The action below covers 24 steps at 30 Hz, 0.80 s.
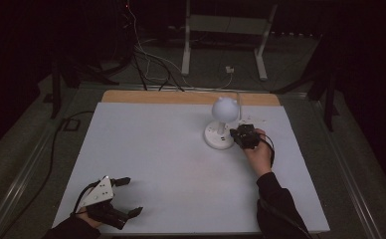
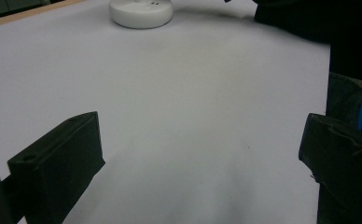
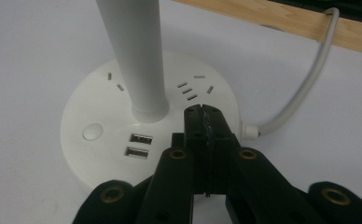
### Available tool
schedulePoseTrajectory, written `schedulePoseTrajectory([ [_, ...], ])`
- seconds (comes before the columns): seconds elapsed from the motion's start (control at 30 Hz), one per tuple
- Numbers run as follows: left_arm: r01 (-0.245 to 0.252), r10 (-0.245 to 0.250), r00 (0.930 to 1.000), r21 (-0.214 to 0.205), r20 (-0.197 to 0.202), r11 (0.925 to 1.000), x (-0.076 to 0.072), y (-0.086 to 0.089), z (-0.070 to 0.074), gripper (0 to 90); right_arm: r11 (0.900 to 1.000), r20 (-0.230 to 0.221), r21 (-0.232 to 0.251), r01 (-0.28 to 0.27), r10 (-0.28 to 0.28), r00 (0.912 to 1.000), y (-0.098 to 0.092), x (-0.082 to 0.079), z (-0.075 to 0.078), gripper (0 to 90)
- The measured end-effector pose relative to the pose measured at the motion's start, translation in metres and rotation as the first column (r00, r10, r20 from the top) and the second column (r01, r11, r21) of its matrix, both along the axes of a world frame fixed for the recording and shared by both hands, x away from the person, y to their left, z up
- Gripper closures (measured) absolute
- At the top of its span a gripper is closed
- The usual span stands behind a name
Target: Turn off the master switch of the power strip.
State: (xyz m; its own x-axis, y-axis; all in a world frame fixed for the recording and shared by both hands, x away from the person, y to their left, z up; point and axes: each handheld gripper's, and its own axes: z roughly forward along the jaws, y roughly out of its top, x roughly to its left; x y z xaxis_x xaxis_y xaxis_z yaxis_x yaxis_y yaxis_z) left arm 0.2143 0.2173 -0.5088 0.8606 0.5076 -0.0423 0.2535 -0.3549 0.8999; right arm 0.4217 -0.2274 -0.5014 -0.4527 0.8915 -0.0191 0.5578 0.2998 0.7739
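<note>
No words or labels can be read anywhere. Your right gripper (image 3: 202,112) is squeezed tight with nothing in it, tips resting on the lamp (image 3: 137,116) base by its pole. The lamp stands near the far edge of the white table (image 1: 171,164). Your left gripper (image 1: 124,196) sits wide apart at the near left corner. The room is dark, with cables (image 1: 146,64) on the floor.

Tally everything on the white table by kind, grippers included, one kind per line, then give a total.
White desk lamp with socket base: 1
White power cable from the lamp base: 1
Black handheld grippers, left gripper and right gripper: 2
Total: 4
</note>
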Motion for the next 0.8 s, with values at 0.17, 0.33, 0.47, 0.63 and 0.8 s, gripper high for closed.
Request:
schedulePoseTrajectory([
  [0.17, 0.002, -0.002, 1.0000, 0.002, 0.001, 1.0000, 0.0000, -0.0001, 0.0000, 0.3, 0.9999, 0.011, -0.012, 0.003, -0.003, 0.9999, 0.0021, -0.0001, -0.0026, 90.0],
  [0.33, 0.004, -0.004, 1.0000, 0.003, 0.001, 1.0000, -0.0001, -0.0004, 0.0000, 0.3, 0.9997, 0.018, -0.022, 0.010, -0.010, 0.9998, 0.0045, -0.0005, -0.0042, 90.0],
  [0.47, 0.004, -0.004, 1.0000, 0.004, 0.001, 1.0000, -0.0001, -0.0005, -0.0001, 0.3, 0.9993, 0.022, -0.035, 0.012, -0.011, 0.9997, 0.0058, -0.0010, -0.0056, 90.0],
  [0.63, 0.003, -0.003, 1.0000, 0.004, 0.000, 1.0000, -0.0005, -0.0009, -0.0003, 0.2, 0.9994, 0.012, -0.031, 0.014, -0.014, 0.9998, 0.0063, -0.0003, -0.0051, 90.0],
  [0.8, 0.003, -0.003, 1.0000, 0.006, 0.001, 1.0000, -0.0006, -0.0014, -0.0004, 0.2, 0.9982, 0.006, -0.057, 0.018, -0.018, 0.9998, 0.0092, 0.0000, -0.0036, 90.0],
])
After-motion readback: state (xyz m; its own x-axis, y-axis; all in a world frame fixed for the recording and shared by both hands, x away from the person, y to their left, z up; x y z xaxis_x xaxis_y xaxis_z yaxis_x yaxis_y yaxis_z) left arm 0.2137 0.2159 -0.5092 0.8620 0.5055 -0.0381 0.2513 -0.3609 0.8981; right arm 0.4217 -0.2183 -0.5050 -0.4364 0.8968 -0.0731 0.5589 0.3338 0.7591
